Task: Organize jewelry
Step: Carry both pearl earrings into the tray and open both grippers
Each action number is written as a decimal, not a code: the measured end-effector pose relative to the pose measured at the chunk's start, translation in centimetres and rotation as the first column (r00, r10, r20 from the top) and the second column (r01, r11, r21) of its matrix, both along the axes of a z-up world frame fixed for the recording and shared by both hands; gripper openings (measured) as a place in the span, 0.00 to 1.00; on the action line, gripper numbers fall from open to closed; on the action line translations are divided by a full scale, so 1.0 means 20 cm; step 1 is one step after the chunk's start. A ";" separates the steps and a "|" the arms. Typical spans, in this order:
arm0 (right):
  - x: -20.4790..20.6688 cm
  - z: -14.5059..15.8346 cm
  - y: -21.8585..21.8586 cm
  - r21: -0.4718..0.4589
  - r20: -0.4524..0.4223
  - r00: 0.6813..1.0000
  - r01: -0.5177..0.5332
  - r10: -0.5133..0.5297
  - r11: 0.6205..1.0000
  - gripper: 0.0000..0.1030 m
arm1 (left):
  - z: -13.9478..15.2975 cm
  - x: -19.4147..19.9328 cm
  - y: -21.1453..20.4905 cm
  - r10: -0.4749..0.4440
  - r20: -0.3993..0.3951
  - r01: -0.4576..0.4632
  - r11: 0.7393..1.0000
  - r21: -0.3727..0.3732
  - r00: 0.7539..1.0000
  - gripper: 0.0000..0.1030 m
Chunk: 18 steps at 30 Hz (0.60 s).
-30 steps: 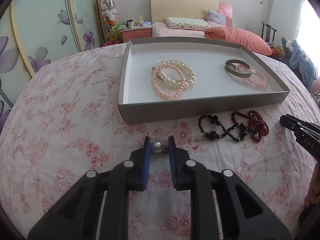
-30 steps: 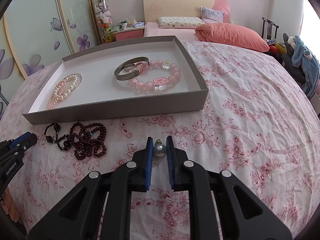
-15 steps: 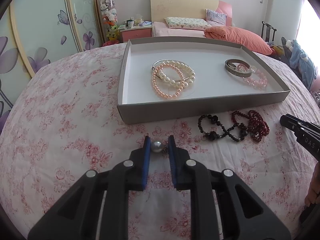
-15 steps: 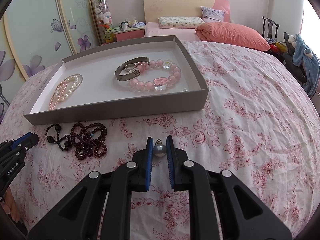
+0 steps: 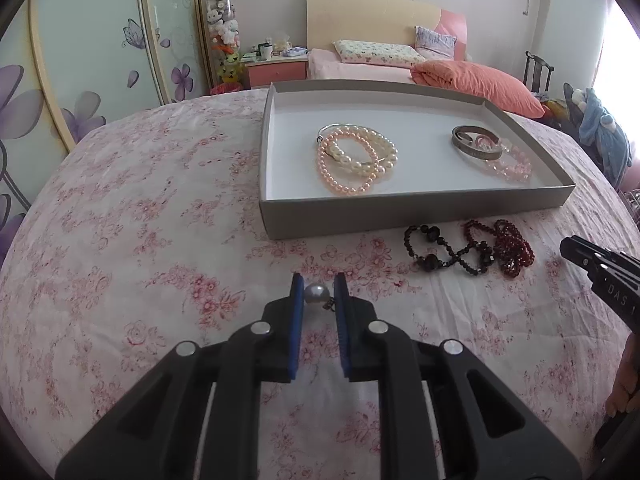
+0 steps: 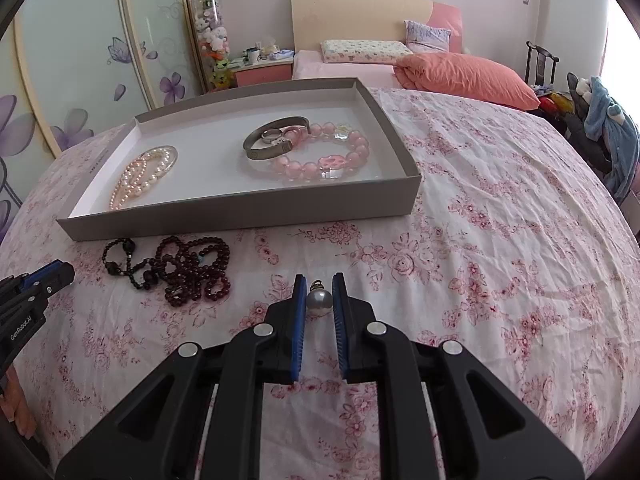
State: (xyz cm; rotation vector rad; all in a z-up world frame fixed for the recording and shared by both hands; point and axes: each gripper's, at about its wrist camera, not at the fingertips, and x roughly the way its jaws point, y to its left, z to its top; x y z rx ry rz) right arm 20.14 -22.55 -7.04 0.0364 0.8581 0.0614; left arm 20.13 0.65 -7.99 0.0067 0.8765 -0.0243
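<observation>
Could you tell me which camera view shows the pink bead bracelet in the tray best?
The right wrist view: the pink bead bracelet lies near, its beads distinct, beside the metal bangle. In the left wrist view it is farther off, pale and blurred, near the tray's right end.

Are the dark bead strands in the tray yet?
Out: the dark bead strands lie on the floral cloth before the tray's near wall.

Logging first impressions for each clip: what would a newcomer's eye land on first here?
Probably the grey pearl pinched in the left gripper, and its twin in the right gripper, both low in the foreground over the flowered bedspread. Next, the grey tray of bracelets behind them, with dark beads lying loose before its front wall.
</observation>
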 end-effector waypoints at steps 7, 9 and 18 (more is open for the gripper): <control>-0.01 0.00 0.01 0.003 0.008 1.000 -0.006 0.005 1.000 0.14 | 0.07 -0.08 0.03 -0.035 0.080 0.039 0.998 -0.059 0.996 0.15; -0.01 0.00 0.01 0.003 0.007 1.000 -0.009 0.008 1.000 0.14 | 0.09 -0.10 0.03 -0.041 0.105 0.048 0.997 -0.058 0.994 0.15; -0.02 0.01 0.02 0.008 0.016 1.000 -0.014 0.014 1.000 0.14 | 0.10 -0.12 0.01 -0.048 0.114 0.054 0.997 -0.052 0.992 0.15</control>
